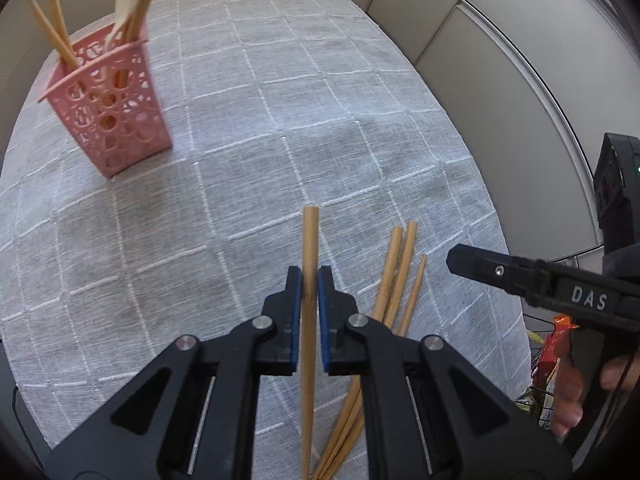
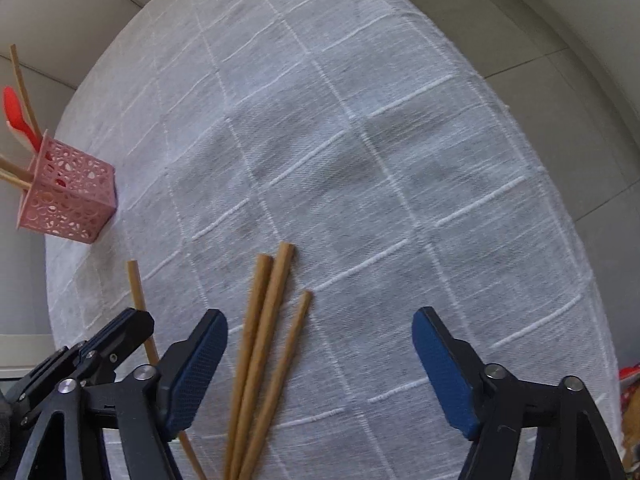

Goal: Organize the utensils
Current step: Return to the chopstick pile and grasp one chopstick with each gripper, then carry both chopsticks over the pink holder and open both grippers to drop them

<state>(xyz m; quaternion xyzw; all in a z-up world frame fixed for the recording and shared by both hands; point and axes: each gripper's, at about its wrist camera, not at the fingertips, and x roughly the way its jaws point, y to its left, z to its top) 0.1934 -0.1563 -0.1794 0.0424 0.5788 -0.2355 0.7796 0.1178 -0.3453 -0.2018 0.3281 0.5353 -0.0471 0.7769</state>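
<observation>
The worktop (image 1: 360, 120), covered in a grey checked cloth, is carrying a pink perforated utensil holder (image 1: 116, 108) at about ten o'clock in the left wrist view, already bristling with chopsticks and a red-and-white spoon. Three loose bamboo chopsticks (image 2: 264, 340) are lying bundled side by side on the cloth toward six o'clock in the right wrist view. The left gripper (image 1: 309, 280) is pinching a single bamboo chopstick (image 1: 310, 240) partway along its shaft, the jaws pressed onto it and the thick end pointing forward to twelve o'clock. The right gripper (image 2: 320, 344) is hovering low beside the loose three, its jaws spread wide, with the sticks nearer its left finger. These sticks are looking light, stiff and smooth, so they are likely to roll or pivot; gripping near mid-shaft should be keeping them steady.
</observation>
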